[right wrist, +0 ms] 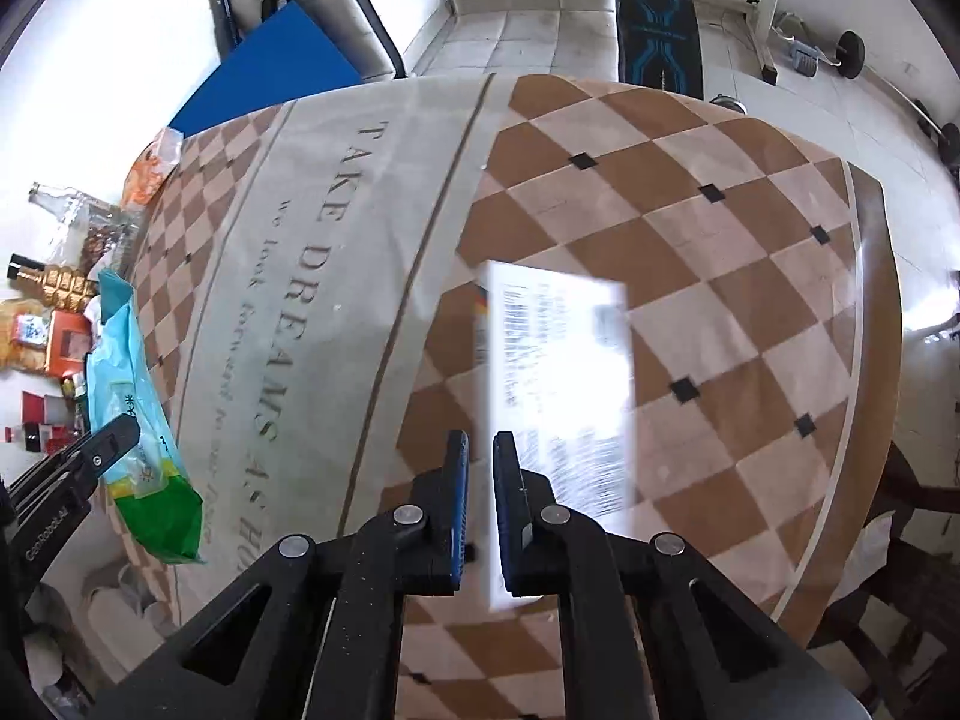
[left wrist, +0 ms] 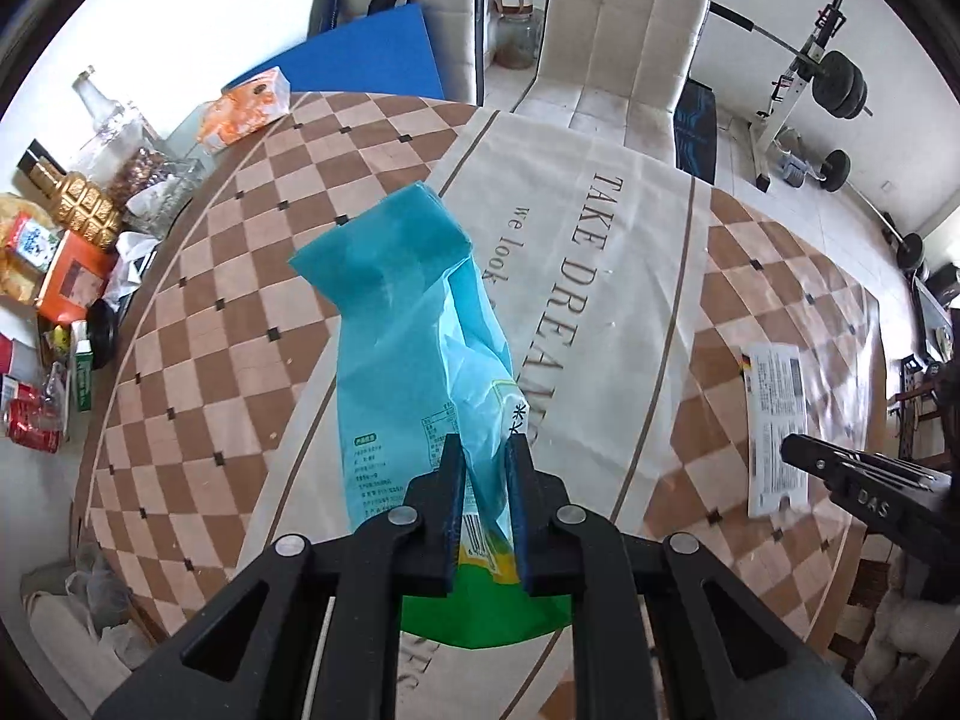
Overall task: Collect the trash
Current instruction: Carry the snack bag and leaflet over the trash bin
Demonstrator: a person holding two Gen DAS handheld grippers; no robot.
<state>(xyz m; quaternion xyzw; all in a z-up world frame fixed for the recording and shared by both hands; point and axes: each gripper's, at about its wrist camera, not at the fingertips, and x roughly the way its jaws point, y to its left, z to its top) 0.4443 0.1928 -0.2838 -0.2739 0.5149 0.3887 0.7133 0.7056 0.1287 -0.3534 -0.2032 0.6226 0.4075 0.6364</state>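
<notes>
The left gripper [left wrist: 486,450] pinches a light, crinkly blue-green snack bag [left wrist: 414,312], which sags toward 12 o'clock. The right gripper [right wrist: 477,450], jaws nearly together, clamps nothing I can confirm; the thin, floppy white printed wrapper [right wrist: 558,372] lies at its 1 o'clock, best taken by an edge.

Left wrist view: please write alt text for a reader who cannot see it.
The left gripper is shut on a blue-green snack bag above a checkered tablecloth. A white printed wrapper lies to the right, near the right gripper.
</notes>
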